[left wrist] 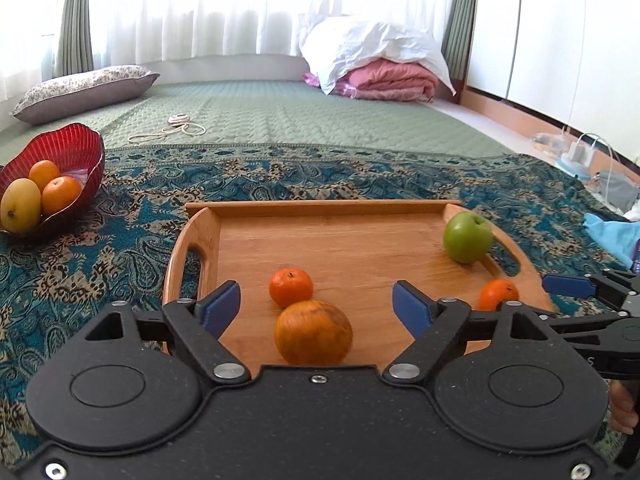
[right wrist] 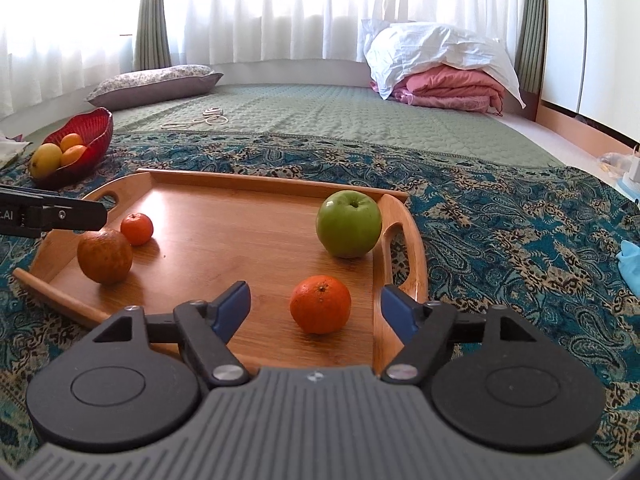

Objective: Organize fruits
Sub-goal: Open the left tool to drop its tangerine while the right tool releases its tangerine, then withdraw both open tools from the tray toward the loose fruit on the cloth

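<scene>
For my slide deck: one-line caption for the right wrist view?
Open right gripper poised around a tangerine on a wooden tray beside a green apple.

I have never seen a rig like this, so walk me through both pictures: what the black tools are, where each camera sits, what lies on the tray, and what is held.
A person carries two tools, each with a camera looking along its two blue-padded fingers. One view shows the left hand-held gripper, the other the right hand-held gripper. Both are open and hold nothing.

On the patterned cloth stands a wooden tray with a green apple, a large dull orange, a small mandarin and a bright orange. Far left, a red bowl holds two oranges and a yellow fruit, perhaps a mango.
</scene>
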`<state>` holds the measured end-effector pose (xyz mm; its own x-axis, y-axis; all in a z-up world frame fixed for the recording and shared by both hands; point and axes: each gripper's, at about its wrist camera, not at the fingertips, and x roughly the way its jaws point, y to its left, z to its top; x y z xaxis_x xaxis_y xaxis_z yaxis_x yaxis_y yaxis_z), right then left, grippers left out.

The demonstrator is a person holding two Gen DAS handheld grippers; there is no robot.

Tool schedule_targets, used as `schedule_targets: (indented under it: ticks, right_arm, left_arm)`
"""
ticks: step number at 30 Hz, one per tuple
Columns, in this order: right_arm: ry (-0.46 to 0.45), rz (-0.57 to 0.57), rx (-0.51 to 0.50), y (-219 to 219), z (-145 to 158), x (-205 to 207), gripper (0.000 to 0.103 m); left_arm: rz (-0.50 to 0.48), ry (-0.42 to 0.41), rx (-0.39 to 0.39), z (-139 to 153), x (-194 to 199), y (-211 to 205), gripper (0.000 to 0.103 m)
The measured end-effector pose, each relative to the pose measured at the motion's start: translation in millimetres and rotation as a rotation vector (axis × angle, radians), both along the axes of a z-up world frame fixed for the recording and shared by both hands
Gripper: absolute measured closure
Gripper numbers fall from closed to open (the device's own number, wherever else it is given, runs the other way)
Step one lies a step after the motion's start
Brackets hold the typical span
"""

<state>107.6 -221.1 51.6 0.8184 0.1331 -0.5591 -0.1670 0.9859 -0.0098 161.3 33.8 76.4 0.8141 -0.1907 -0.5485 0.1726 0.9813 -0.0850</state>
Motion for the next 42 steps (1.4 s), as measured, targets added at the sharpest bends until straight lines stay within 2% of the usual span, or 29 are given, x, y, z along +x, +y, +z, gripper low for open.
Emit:
schedule_targets:
  ticks: [9,15,28,42]
  right_arm:
    - [-0.017,0.043,-0.017,7.5,-3.0,-24.8,0.014]
    - [-0.034,0.072,-0.041,12.7,-7.1,-42.0,0.012]
    - [-0.057,0.099,-0.041,13.4,-12.7,-74.0,0.006]
    - [-0.07,0.123,-0.068,15.7,-21.1,-106.6,0.002]
  left_arm:
    - [-0.024,-0.057,0.017,3.0,-39.6,-4.6,0.01]
    - [-0.047,-0.062,0.021,-2.3,-59.8,-7.1,0.004]
    - [-0.078,-0.054,0.041,-16.7,-91.8,-9.8,0.002]
    - [-0.107,-0.029,0.021,-28.7,-110.4,-14.7,0.0]
